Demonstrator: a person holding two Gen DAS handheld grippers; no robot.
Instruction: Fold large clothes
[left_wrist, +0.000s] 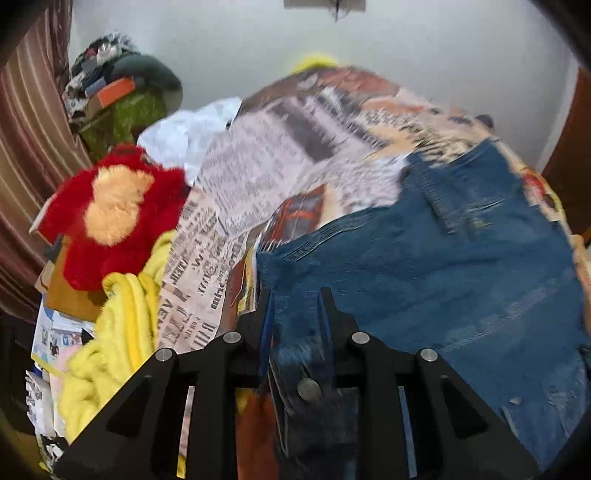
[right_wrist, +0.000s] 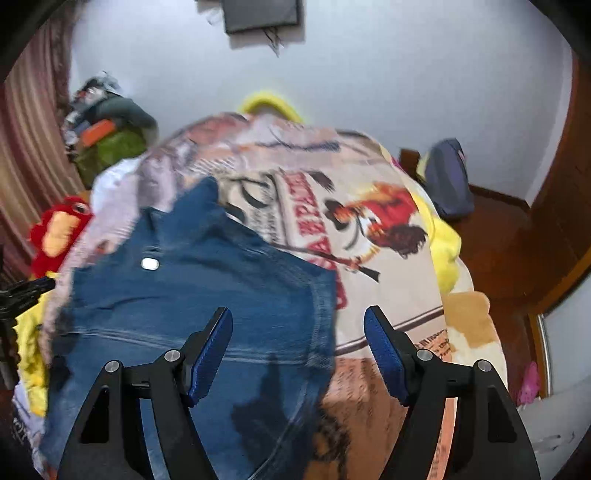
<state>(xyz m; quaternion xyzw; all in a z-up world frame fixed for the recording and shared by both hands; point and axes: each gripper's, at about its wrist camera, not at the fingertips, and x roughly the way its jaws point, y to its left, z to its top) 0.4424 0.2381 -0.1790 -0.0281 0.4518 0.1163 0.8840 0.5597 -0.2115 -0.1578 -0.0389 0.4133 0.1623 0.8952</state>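
Now mid-fold: left hand-held gripper (left_wrist: 295, 295) clamped on jeans (left_wrist: 443, 266) edge, right hand-held gripper (right_wrist: 298, 314) apart, empty above jeans. Next, probably regrip opposite edge.

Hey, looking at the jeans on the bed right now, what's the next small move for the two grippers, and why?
Probably bring the right gripper down onto the near edge of the jeans and close. Its jaws stand open with nothing between them, hovering above the denim, while the left gripper has denim between its narrow jaws, seemingly gripped. With both sides held, the jeans could be lifted and folded over the printed blanket.
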